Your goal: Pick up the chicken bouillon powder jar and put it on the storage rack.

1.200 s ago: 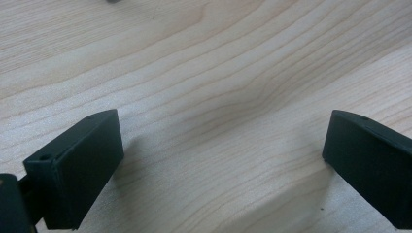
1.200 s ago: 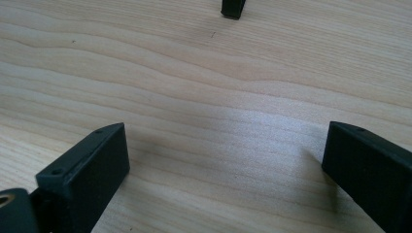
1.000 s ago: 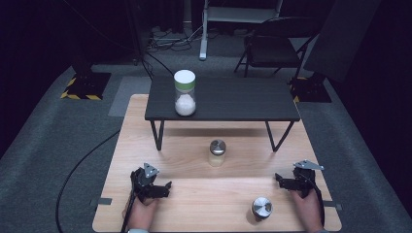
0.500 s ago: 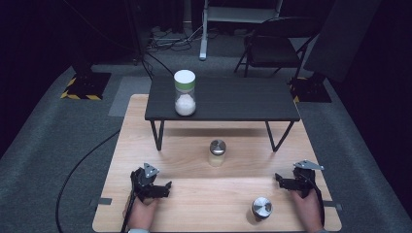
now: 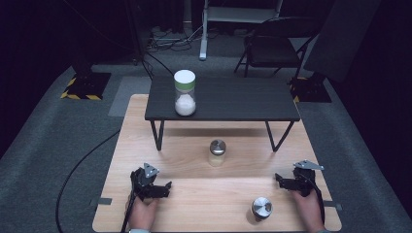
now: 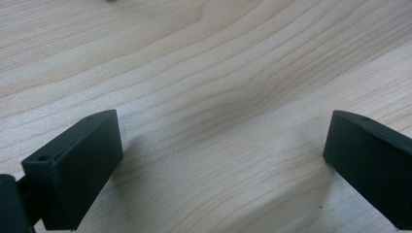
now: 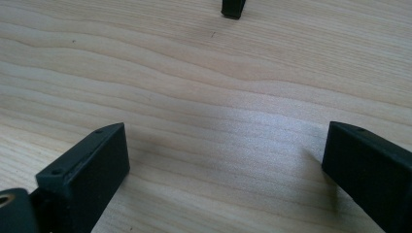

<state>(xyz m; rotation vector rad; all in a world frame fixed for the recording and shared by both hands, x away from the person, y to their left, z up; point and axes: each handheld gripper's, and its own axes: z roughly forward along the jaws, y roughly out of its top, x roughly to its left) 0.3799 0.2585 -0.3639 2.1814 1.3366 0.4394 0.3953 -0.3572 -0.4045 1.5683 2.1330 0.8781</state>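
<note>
My left gripper (image 5: 164, 187) rests near the wooden board's front left, held by a hand, jaws wide open over bare wood (image 6: 218, 131). My right gripper (image 5: 281, 179) sits at the front right, also open, with nothing between its jaws (image 7: 223, 145). A small jar with a silver lid (image 5: 217, 152) stands mid-board, just in front of the low black table (image 5: 252, 104). A second silver-lidded jar (image 5: 261, 209) stands near the front edge, left of my right hand. A tall clear canister with a white lid and white powder (image 5: 184, 92) stands on the black table's left part.
The wooden board (image 5: 194, 208) lies on grey carpet. One of the black table's feet (image 7: 233, 8) shows at the top of the right gripper view. A cable (image 5: 77, 170) trails left off the board. A folding chair (image 5: 272, 46) and stands sit behind.
</note>
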